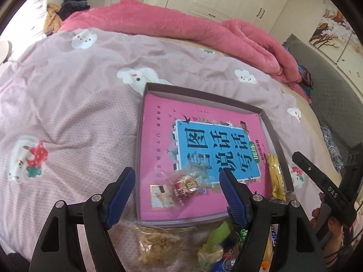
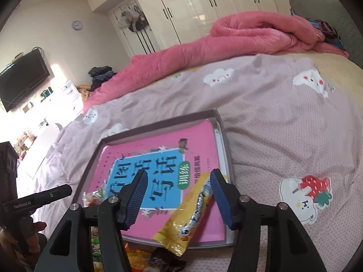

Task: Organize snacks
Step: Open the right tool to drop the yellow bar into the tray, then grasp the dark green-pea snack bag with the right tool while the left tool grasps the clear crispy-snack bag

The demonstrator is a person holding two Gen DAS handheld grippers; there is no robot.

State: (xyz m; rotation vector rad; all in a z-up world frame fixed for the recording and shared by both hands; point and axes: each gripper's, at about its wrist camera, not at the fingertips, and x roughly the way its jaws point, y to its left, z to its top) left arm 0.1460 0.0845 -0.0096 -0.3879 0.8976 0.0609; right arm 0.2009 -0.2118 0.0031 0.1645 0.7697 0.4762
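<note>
Snacks going into tray on bed

Left gripper [image 1: 177, 189] open above clear candy packet [image 1: 189, 184]; right gripper [image 2: 179, 196] open, gripping nothing, over yellow bar [image 2: 189, 213]. Bar overhangs tray [image 2: 223, 136] near rim; soft bedding could tip it out.

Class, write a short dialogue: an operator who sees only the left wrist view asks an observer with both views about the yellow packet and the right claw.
Operator: Is the right claw gripping the yellow packet?
Observer: No. The right claw stands open, with the yellow packet lying between its fingers.
Operator: Is the packet fully inside the box?
Observer: Not quite. Its near end appears to stick out over the box's near rim.
</note>
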